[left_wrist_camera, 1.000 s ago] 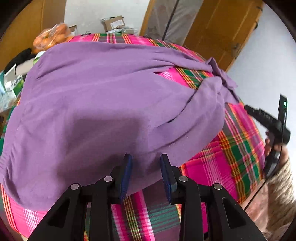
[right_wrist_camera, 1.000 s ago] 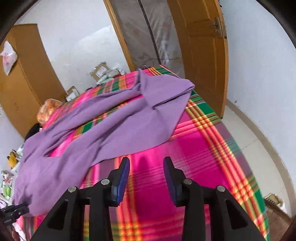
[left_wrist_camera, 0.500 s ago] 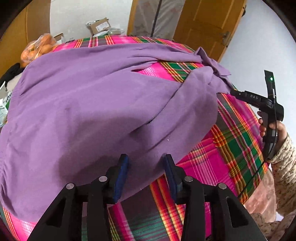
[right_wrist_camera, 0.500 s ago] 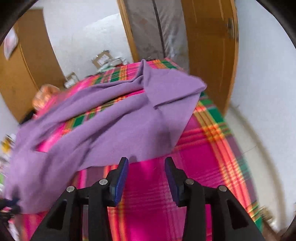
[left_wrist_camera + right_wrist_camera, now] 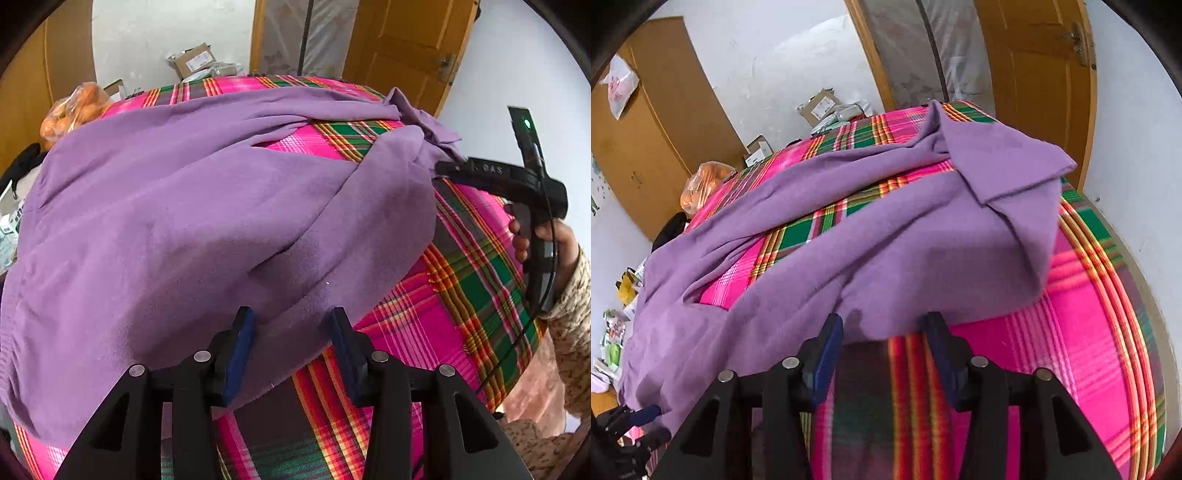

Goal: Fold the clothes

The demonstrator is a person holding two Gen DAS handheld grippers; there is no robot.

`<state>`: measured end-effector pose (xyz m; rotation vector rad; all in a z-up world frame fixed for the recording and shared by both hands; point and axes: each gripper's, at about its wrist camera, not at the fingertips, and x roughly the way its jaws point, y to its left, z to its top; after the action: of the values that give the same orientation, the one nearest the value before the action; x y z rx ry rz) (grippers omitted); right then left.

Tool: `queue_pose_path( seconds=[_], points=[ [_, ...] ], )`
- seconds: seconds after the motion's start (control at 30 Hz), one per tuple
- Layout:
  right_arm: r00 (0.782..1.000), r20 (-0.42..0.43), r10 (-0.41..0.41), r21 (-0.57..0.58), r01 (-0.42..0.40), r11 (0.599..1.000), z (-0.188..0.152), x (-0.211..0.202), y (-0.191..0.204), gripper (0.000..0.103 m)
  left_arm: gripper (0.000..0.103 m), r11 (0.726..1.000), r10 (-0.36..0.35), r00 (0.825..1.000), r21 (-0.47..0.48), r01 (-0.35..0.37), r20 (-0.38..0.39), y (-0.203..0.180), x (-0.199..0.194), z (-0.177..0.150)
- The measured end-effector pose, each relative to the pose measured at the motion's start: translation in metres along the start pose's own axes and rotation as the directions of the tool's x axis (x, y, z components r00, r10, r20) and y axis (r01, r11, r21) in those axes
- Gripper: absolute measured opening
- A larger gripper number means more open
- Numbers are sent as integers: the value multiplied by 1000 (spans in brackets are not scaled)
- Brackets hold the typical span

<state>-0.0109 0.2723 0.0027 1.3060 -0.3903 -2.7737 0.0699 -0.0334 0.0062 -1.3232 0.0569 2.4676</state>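
- Left wrist view: the left gripper [image 5: 291, 332] sat at the bottom middle of the frame. Its two blue-padded fingers [image 5: 240, 343] were apart, and nothing was clamped between them.
- A big purple garment [image 5: 177, 229] lay spread over most of the frame. Its near edge ran just at the finger tips.
- The garment lay on a desk under a pink, green and orange plaid cloth [image 5: 469, 291].
- At the right of the frame, a hand [image 5: 554, 247] in a knit sleeve [image 5: 576, 295] held the right gripper [image 5: 448, 170]. Its black tip reached the bunched purple edge at the upper right. From this view I cannot tell how its fingers stood.
- A bag of oranges [image 5: 70, 110] sat at the upper left, past the garment.
- Right wrist view: the right gripper [image 5: 884, 332] was at the bottom middle, fingers [image 5: 940, 339] apart, with the garment's [image 5: 905, 251] lower edge right at the tips. Nothing was pinched.
- A folded purple flap [image 5: 1008, 162] lay on top at the upper right.
- The plaid cloth [image 5: 1089, 332] showed bare at the lower right.
- A brown door [image 5: 1041, 74] stood at the top right, and a cardboard box [image 5: 820, 105] sat behind the desk.
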Motion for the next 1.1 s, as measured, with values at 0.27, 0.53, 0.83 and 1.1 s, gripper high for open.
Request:
queue_pose_path(
  seconds=[0.27, 0.53, 0.83, 1.1],
  points=[
    [996, 19, -83, 32, 82, 996, 12, 9, -2, 16, 45, 999, 20, 1000, 35, -21, 14, -5, 0, -3],
    [993, 110, -48, 43, 44, 998, 6, -23, -12, 5, 45, 1000, 3, 1000, 25, -4, 13, -2, -3, -5],
    [988, 146, -57, 107, 42, 993, -7, -58, -38, 5, 45, 999, -25, 1000, 47, 24, 15, -8, -4, -7],
    [981, 189, -46, 176, 12, 984, -19, -87, -58, 5, 45, 990, 13, 1000, 139, -16, 23, -26, -5, -11]
  ],
)
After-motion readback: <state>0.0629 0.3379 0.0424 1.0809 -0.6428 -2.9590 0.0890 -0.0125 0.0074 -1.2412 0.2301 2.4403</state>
